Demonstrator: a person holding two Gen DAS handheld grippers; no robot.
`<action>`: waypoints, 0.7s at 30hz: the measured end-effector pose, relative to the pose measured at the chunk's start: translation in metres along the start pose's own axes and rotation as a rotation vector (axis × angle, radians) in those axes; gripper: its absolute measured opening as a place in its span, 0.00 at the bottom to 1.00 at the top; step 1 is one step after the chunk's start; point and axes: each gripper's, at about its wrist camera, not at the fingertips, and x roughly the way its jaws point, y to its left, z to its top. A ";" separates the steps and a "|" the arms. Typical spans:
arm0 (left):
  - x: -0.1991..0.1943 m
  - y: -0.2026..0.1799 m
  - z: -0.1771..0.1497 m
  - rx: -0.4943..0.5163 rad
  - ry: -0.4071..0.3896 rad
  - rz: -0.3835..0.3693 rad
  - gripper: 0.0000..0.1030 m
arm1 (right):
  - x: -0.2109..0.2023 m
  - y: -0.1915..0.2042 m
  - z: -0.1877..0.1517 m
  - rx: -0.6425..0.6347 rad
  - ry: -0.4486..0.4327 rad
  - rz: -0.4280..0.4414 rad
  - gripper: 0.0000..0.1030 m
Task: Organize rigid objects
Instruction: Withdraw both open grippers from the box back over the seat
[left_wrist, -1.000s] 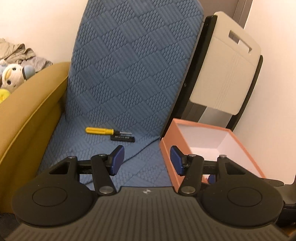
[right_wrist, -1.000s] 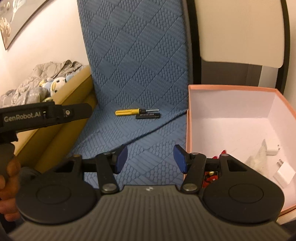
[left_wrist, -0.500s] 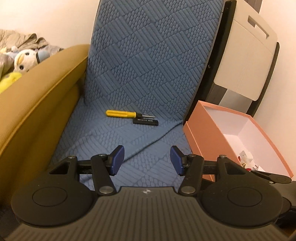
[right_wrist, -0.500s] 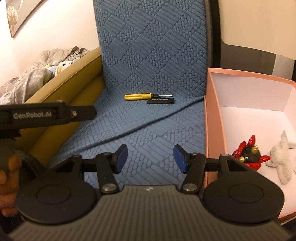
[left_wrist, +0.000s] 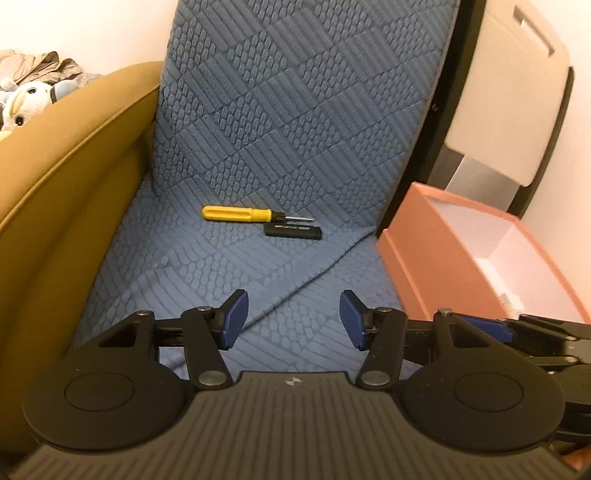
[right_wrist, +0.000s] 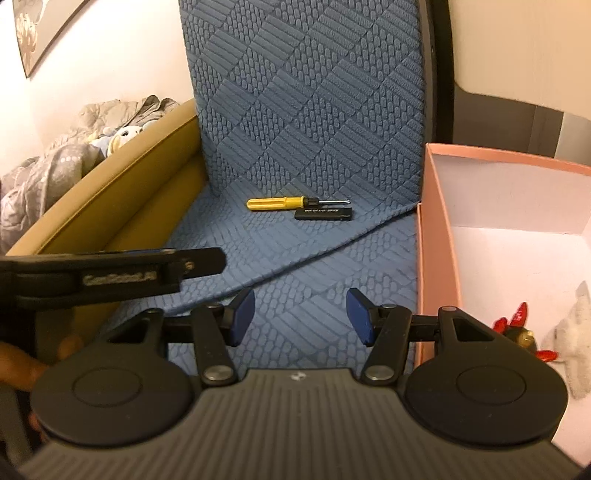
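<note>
A yellow-handled screwdriver (left_wrist: 242, 214) (right_wrist: 280, 203) lies on the blue quilted mat (left_wrist: 258, 147), with a small black rectangular device (left_wrist: 293, 231) (right_wrist: 324, 213) touching its tip side. A pink open box (left_wrist: 436, 254) (right_wrist: 437, 236) stands at the right; it holds a red figure (right_wrist: 517, 326) and a white fluffy item (right_wrist: 572, 325). My left gripper (left_wrist: 291, 317) is open and empty, well short of the screwdriver. My right gripper (right_wrist: 301, 315) is open and empty, beside the box's left wall.
A mustard sofa arm (left_wrist: 62, 166) (right_wrist: 110, 206) borders the mat on the left, with plush toys and clothes (right_wrist: 74, 158) behind it. A beige folded chair (left_wrist: 509, 92) leans on the wall behind the box. The left gripper's body (right_wrist: 110, 275) crosses the right wrist view.
Both grippers have moved left and forward toward the screwdriver and black device, away from the box. Both stayed open and empty.
</note>
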 end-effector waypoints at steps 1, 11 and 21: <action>0.005 0.001 0.002 0.000 0.012 0.004 0.59 | 0.004 -0.001 0.002 0.008 0.003 0.010 0.56; 0.044 0.022 0.022 -0.072 0.083 -0.005 0.59 | 0.040 -0.008 0.023 -0.006 0.037 0.019 0.56; 0.078 0.033 0.046 -0.086 0.111 0.003 0.59 | 0.073 -0.013 0.045 -0.003 0.054 0.037 0.56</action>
